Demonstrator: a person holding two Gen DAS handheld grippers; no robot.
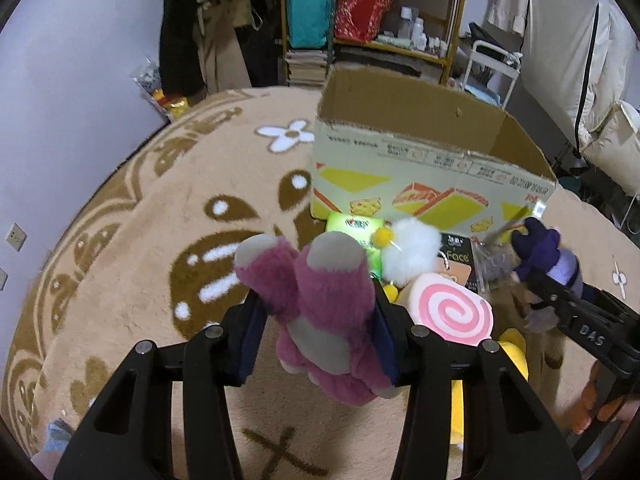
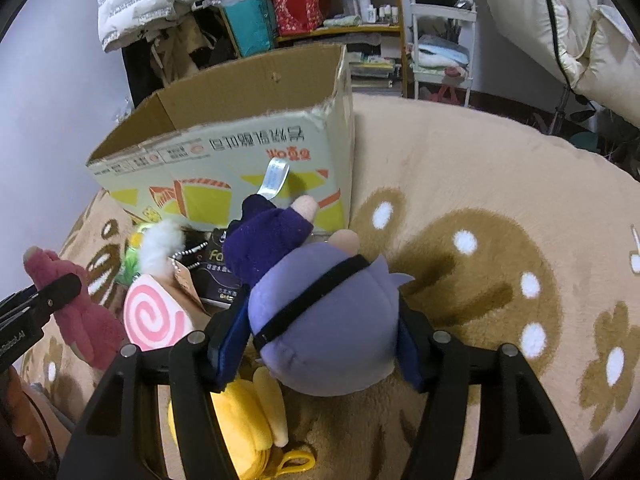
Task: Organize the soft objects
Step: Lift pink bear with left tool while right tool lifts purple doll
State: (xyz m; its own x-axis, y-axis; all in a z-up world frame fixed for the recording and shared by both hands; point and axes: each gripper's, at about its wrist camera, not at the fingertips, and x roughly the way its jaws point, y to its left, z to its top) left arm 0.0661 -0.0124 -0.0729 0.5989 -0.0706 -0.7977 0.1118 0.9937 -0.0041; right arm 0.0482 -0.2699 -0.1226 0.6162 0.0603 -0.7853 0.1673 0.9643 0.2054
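The left gripper (image 1: 316, 320) is clamped on a pink plush bear (image 1: 316, 300): both blue pads press into its body, the jaws fairly narrow, and the bear's two grey-soled feet stick up past the fingertips. The bear hangs clear of the tan rug (image 1: 140, 240).

The right gripper (image 2: 324, 336) pinches a purple plush doll (image 2: 320, 320), the pads squeezing its rounded lilac head from both sides, so the jaws stand wider than the left ones. The doll's dark purple body and pale hands point toward the cardboard box (image 2: 240, 152), and a white tag sticks up from it.

The box stands open on the rug, just beyond both toys. At its foot lies a small heap: a pink swirl cushion (image 1: 448, 312), a white fluffy toy (image 1: 408, 248), a green packet (image 1: 356, 228) and a dark packet (image 1: 456, 252). A yellow plush (image 2: 244, 412) lies under the right gripper; whether it touches the doll I cannot tell.
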